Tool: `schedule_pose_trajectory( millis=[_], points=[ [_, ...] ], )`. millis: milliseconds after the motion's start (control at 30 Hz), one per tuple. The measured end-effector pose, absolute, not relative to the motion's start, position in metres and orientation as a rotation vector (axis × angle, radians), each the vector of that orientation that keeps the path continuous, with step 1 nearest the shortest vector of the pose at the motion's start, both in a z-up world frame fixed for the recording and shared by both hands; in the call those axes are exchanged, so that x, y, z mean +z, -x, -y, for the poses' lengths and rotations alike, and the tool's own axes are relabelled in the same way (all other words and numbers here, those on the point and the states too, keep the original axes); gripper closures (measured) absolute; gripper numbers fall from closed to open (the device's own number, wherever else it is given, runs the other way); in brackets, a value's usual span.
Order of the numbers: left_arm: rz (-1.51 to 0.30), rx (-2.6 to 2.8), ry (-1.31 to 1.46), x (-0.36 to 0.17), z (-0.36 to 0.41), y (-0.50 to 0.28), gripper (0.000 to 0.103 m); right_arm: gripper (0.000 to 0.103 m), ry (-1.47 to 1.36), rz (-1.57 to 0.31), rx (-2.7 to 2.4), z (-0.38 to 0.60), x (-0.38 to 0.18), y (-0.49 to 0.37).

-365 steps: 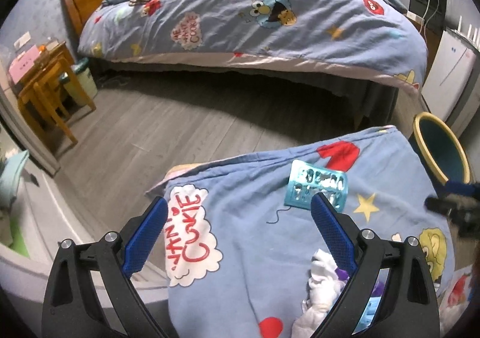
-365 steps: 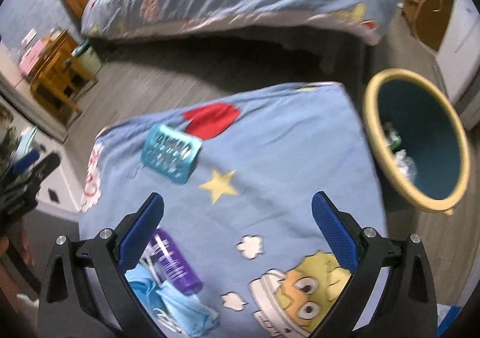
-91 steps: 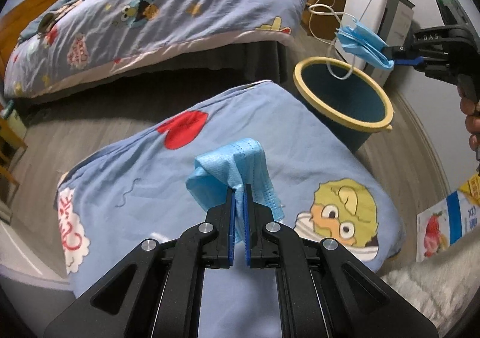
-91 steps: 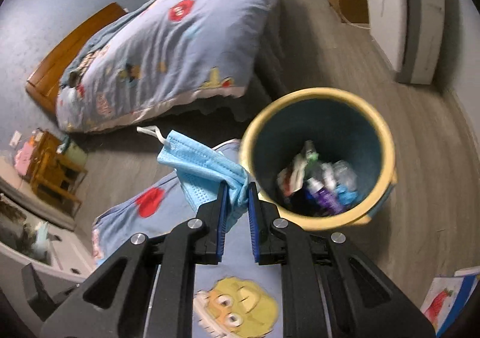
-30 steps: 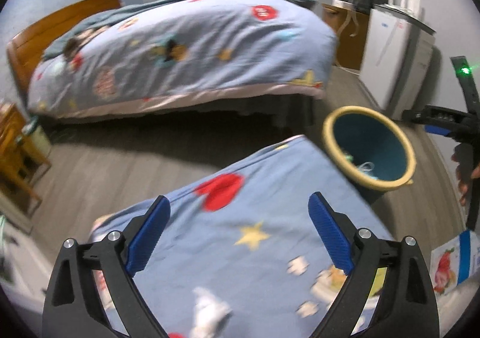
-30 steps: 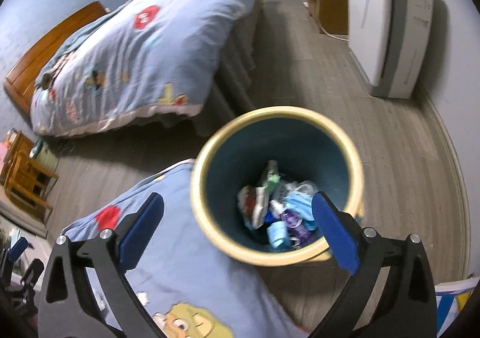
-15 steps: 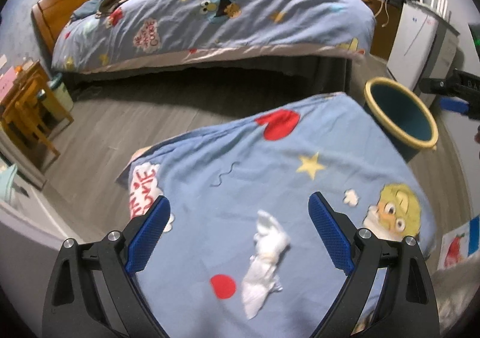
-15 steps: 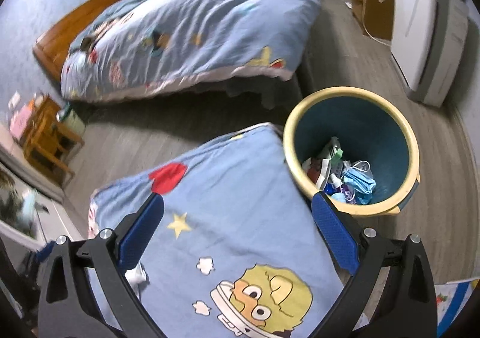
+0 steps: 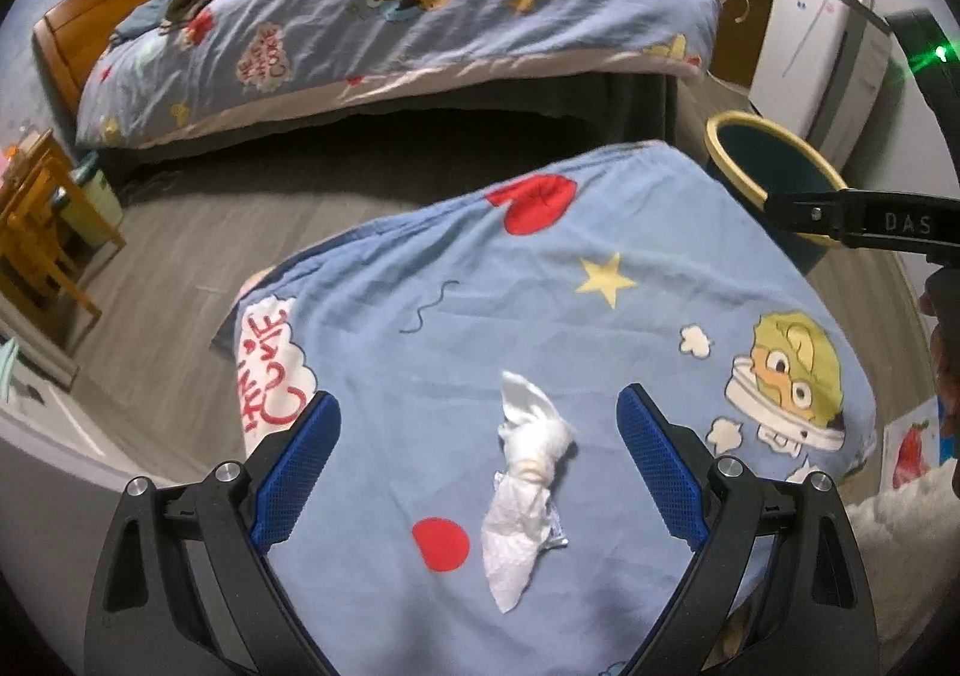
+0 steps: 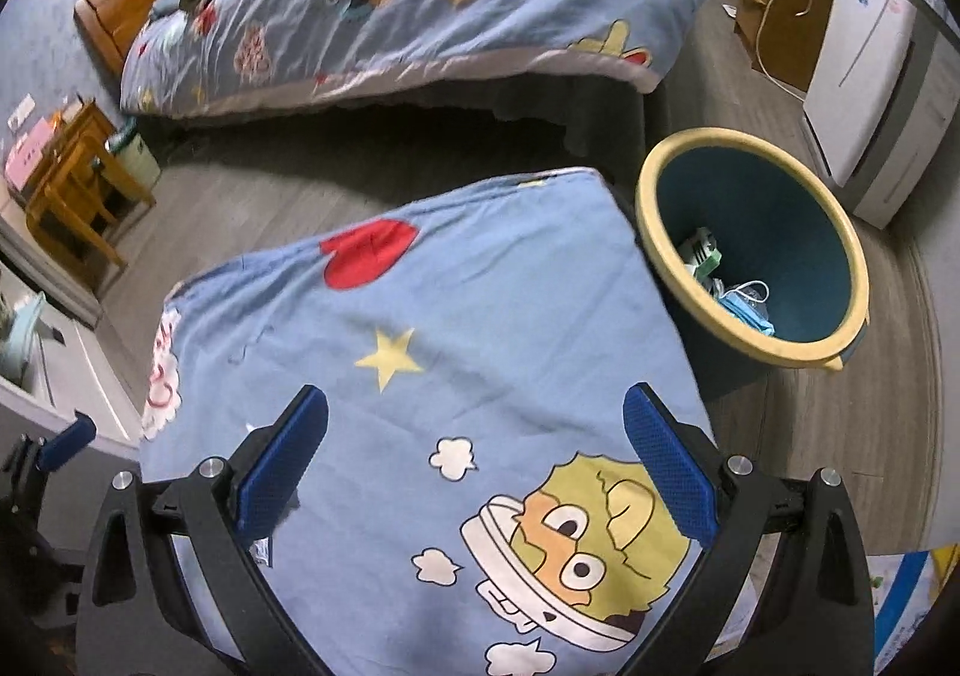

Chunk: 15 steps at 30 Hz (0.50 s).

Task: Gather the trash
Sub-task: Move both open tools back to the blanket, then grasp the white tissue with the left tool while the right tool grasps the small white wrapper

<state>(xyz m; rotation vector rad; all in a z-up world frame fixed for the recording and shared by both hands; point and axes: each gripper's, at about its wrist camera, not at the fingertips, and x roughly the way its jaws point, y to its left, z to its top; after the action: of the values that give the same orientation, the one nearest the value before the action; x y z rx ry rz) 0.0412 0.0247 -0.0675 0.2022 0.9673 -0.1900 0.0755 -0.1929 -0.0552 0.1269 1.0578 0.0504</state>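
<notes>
Bedroom floorboards are running grey between a big bed [image 9: 390, 16] and the nearer cartoon-print blue cloth [image 9: 480, 316], which is covering the surface in the foreground. Lying on that cloth, in the left wrist view, is a crumpled white tissue [image 9: 528, 472], twisted in the middle, sitting between a red dot and the yellow character print. The left gripper [image 9: 480, 472] is hanging right over it with its blue pads [image 9: 297, 472] spread wide, one on each side of the tissue and neither touching it, nothing held.

Over on the right wrist view, the right gripper [image 10: 474, 466] is also standing wide apart and carrying nothing, hovering above the star and the yellow character on the same cloth. Just beside the cloth's far right corner is standing the yellow-rimmed bin [image 10: 840, 256], dark teal inside, and down in it a blue face mask [image 10: 747, 310] is lying with some green-and-white packaging. The bin's rim is showing in the left view too, partly hidden behind the right gripper's black body [image 9: 864, 223].

A white appliance [image 10: 864, 58] is standing beyond the bin, and wooden furniture [image 9: 36, 220] is sitting at the far left by the wall.
</notes>
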Motion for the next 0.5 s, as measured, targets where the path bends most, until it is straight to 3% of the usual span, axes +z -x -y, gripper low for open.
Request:
schedule_pose_trajectory(
  millis=[367,500],
  points=[
    [-1.091,-0.207,-0.239,-0.105,-0.017,-0.051,0.011,0.006,-0.111,-1.104,0.044,0.186,-0.077,-0.08],
    [-1.136,-0.234,-0.223,-0.116,-0.013,-0.054,0.027,0.006,-0.107,-1.109,0.053,0.184,-0.08,-0.084]
  ],
)
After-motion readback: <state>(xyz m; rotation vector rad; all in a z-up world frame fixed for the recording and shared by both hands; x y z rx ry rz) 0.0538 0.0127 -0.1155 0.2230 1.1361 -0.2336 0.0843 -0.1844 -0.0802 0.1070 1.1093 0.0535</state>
